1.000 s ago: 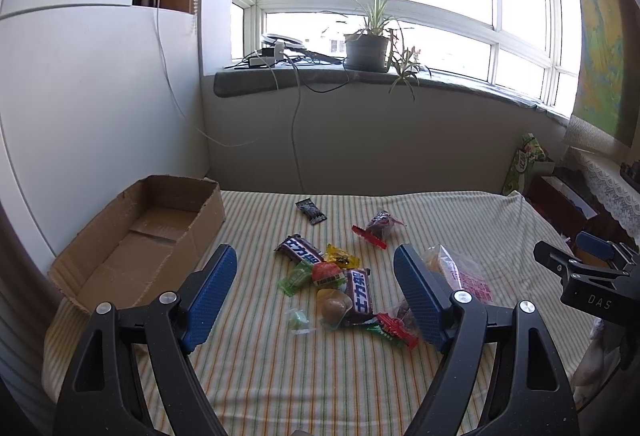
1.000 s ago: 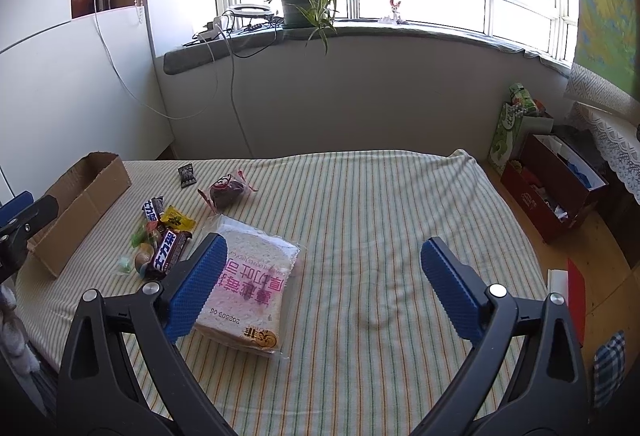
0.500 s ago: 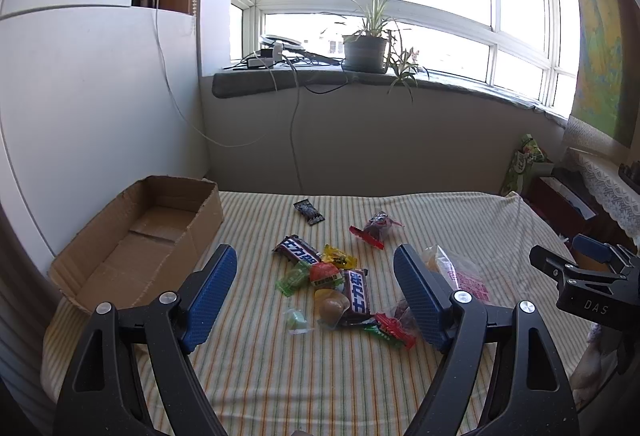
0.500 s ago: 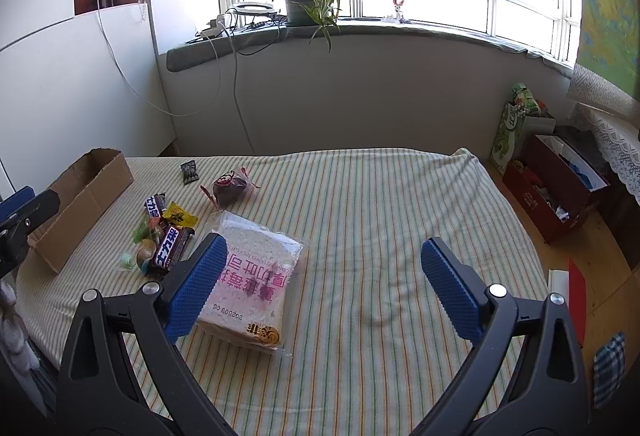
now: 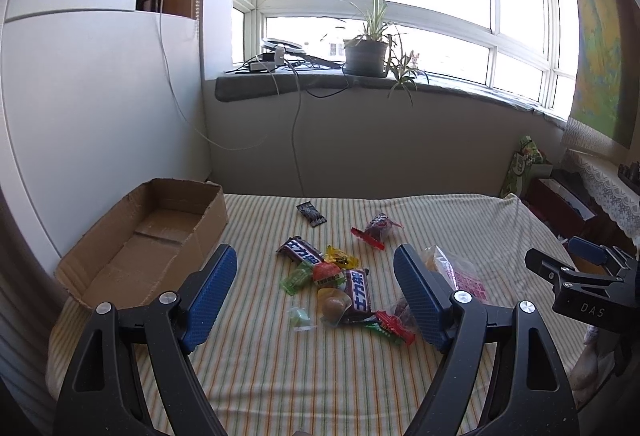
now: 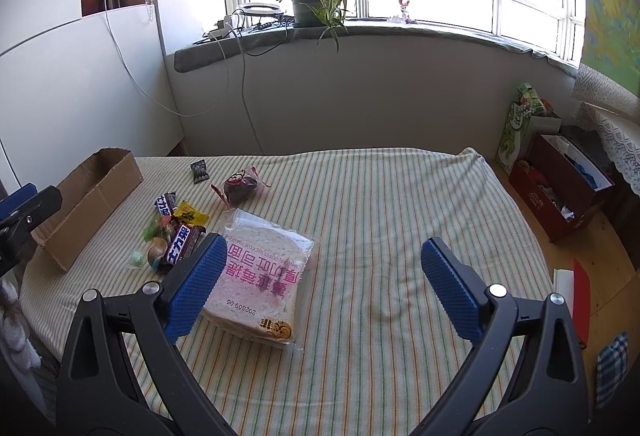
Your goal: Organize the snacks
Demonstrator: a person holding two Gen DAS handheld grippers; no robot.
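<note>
Both claws spread wide above the striped bed, nothing gripped.

The left claw (image 5: 314, 292) is held over the snack pile (image 5: 340, 276); the cardboard box (image 5: 140, 236) lies at 10 o'clock. At 9 o'clock of the right claw (image 6: 322, 288), the bread bag (image 6: 260, 276) rests.

Matte black plastic frames on both, slightly speckled finish. Left gripper (image 5: 314, 292): two angled arms with triangular cutouts, silver round screws near the knuckles, blue textured pads (image 5: 210, 292) on the inner faces. Right gripper (image 6: 320, 288): same build, same blue dimpled pads (image 6: 450, 294), white "DAS" lettering on its side in the left view.
</note>
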